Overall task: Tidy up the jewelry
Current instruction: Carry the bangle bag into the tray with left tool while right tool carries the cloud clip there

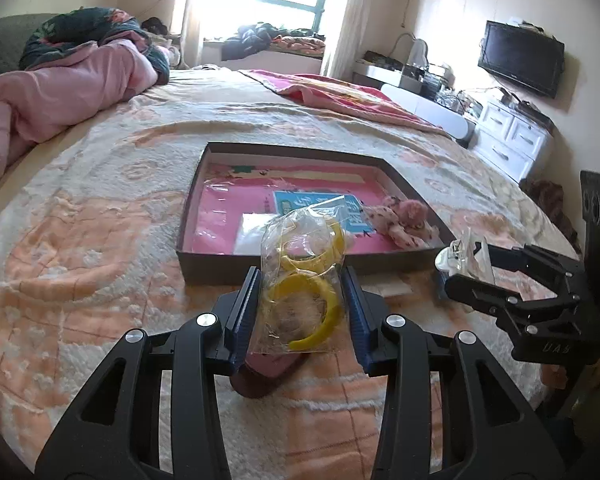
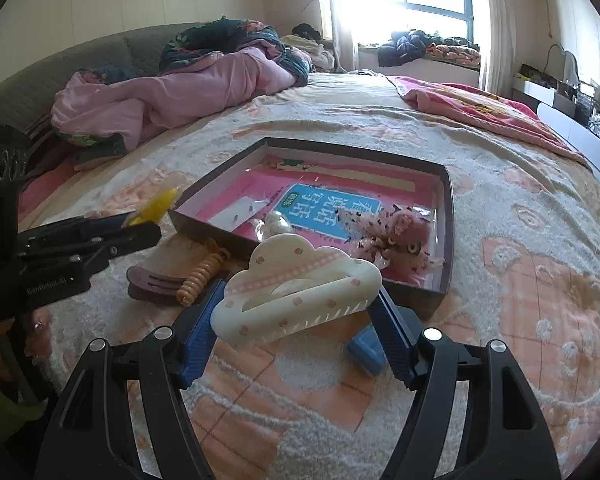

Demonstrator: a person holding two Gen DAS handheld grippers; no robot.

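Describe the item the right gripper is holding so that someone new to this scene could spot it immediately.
On the bed's peach-patterned blanket lies a shallow dark box lined in pink. Just in front of its near edge, the right gripper clamps a cream cloud-shaped claw clip. Its pink dots and checked stripe set it apart from the brown clip and orange spiral tie beside it.

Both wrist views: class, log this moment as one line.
left claw: shut on bag of yellow rings | right claw: shut on cloud hair clip | box: open
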